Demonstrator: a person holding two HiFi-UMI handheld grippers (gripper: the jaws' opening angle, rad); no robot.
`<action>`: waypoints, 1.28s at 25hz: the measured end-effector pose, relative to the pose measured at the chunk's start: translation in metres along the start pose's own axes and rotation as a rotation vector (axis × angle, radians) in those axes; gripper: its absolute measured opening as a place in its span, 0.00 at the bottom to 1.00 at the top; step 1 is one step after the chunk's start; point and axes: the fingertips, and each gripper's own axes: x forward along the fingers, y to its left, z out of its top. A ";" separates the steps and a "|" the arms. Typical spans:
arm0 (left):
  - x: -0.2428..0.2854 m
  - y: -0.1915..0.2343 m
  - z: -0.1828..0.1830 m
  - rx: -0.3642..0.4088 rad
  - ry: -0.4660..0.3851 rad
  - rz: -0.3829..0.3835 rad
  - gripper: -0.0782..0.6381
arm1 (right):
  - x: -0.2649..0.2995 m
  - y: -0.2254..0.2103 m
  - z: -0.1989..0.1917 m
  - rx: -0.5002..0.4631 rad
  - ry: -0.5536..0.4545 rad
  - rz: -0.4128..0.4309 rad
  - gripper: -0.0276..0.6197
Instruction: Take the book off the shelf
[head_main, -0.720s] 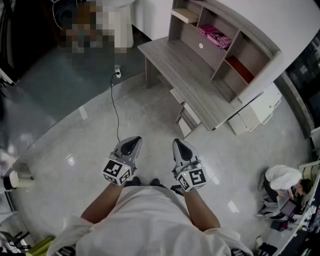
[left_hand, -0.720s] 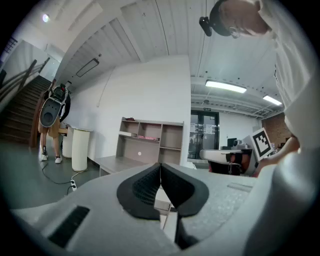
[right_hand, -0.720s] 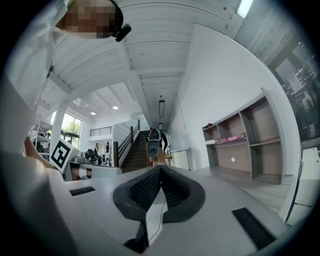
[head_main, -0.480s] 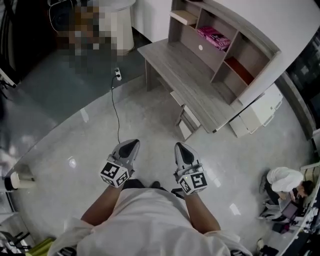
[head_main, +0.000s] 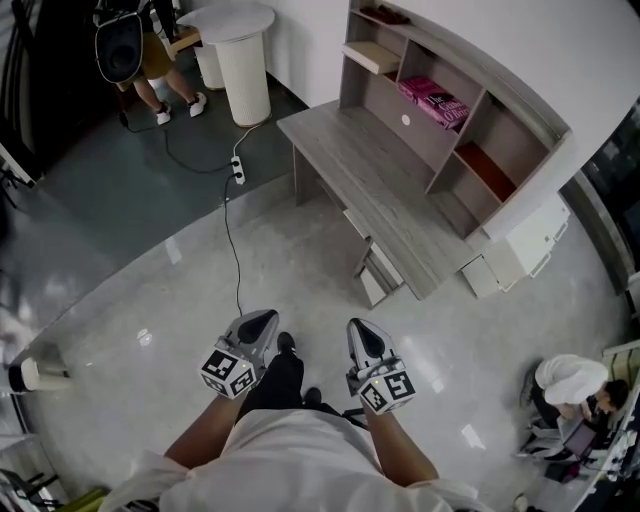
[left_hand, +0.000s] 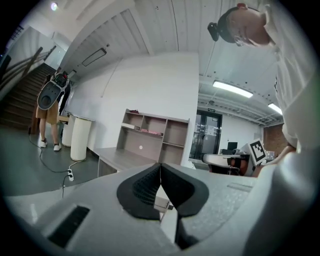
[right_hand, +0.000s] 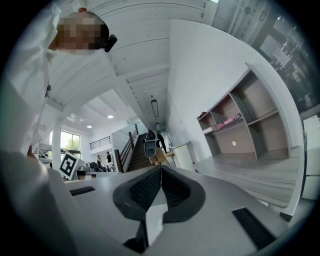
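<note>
A pink book (head_main: 437, 99) lies flat in a middle compartment of the grey wooden shelf unit (head_main: 520, 90) that stands on a desk (head_main: 345, 135), far ahead of me. In the left gripper view the pink book (left_hand: 148, 131) shows as a thin strip on the shelf; in the right gripper view the book (right_hand: 228, 120) sits at the right. My left gripper (head_main: 266, 318) and right gripper (head_main: 356, 326) are held side by side over the floor, well short of the desk. Both are shut with nothing between the jaws.
A white round pedestal table (head_main: 240, 55) and a standing person (head_main: 150, 70) are at the back left. A black cable (head_main: 228, 215) with a power strip runs across the floor. A white cabinet (head_main: 520, 245) stands right of the desk. Another person (head_main: 570, 380) crouches at the lower right.
I have stepped forward: the desk and shelf sit slightly lower and closer in the head view. Both grippers have dropped a little in the picture, and one foot now shows between them.
</note>
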 end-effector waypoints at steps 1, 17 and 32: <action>0.006 0.007 0.001 -0.004 -0.001 -0.004 0.13 | 0.007 -0.005 0.000 0.000 0.002 -0.005 0.07; 0.111 0.162 0.067 -0.051 -0.048 -0.072 0.13 | 0.174 -0.075 0.046 -0.037 0.000 -0.096 0.07; 0.191 0.255 0.101 -0.086 -0.051 -0.135 0.13 | 0.276 -0.110 0.066 -0.036 -0.028 -0.053 0.07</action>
